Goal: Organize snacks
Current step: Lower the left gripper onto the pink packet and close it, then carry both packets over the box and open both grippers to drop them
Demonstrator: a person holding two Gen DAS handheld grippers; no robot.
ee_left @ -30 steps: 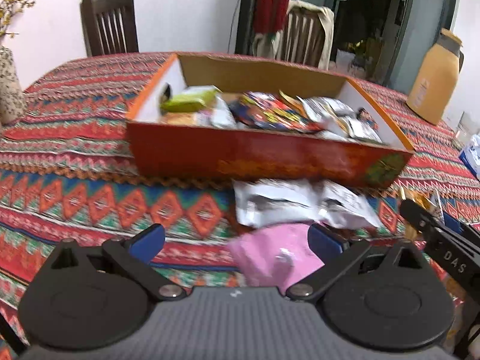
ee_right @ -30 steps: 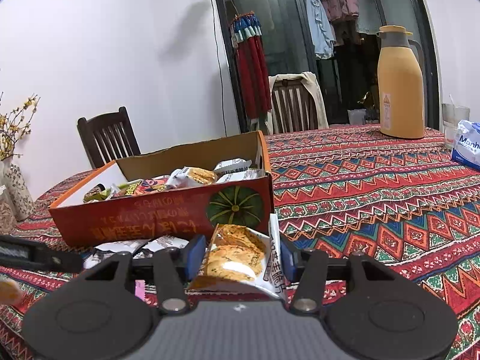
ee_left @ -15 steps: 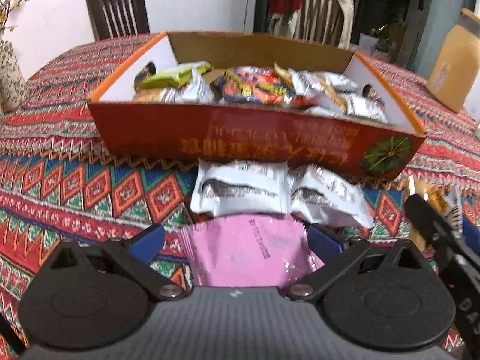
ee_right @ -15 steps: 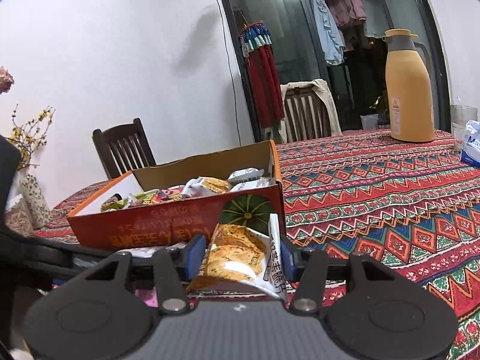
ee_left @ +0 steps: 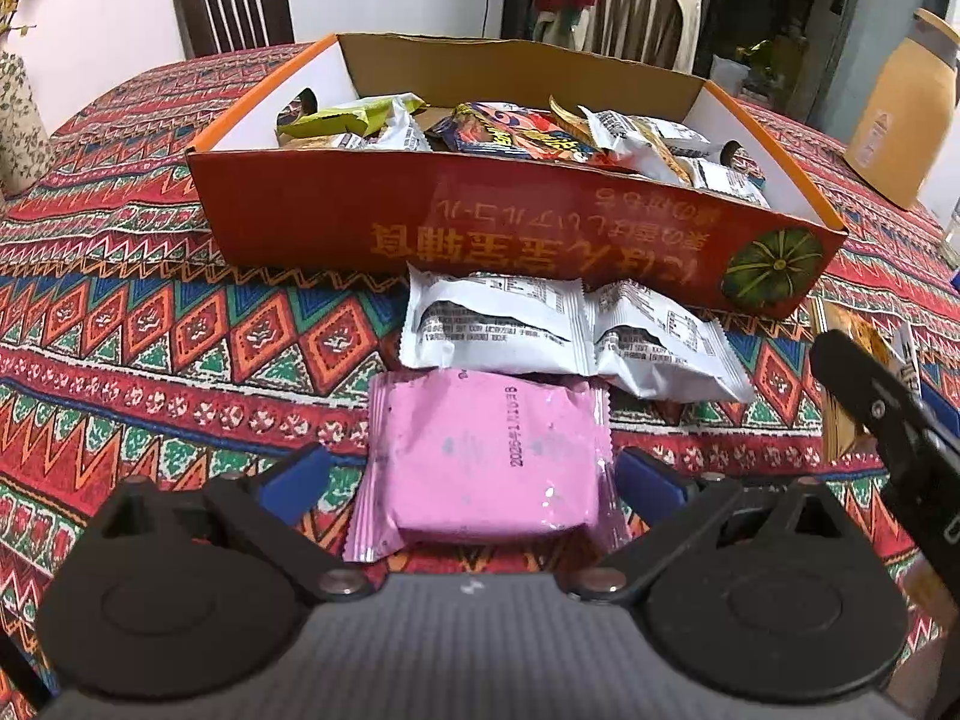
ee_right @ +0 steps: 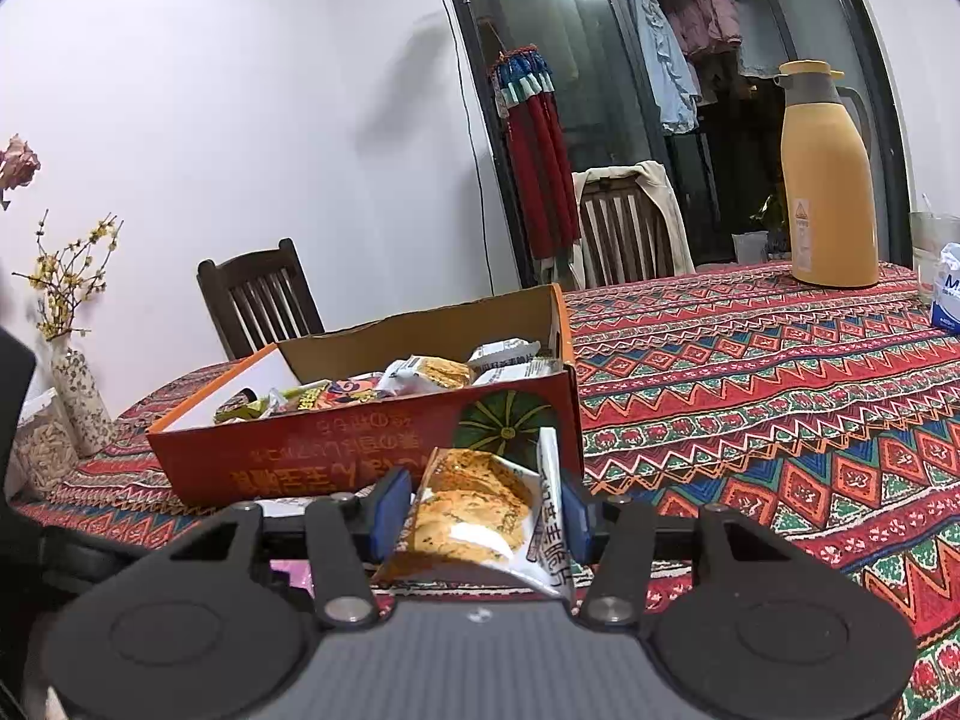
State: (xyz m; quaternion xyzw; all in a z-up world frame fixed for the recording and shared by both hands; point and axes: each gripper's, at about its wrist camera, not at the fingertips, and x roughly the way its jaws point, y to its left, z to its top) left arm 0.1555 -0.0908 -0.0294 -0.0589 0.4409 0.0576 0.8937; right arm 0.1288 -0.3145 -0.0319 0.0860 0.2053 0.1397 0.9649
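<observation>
Nearest, our left gripper (ee_left: 468, 474) stands open astride the pink packet (ee_left: 486, 462), which lies on the tablecloth (ee_left: 150, 324), the pads not pressing it. Our right gripper (ee_right: 477, 510) is clamped on a cracker packet (ee_right: 474, 516), raised off the cloth. Just beyond the pink one, two white packets (ee_left: 558, 330) lie against the orange box (ee_left: 480, 228). Farther, the box already holds many snacks; we judge four remain outside.
</observation>
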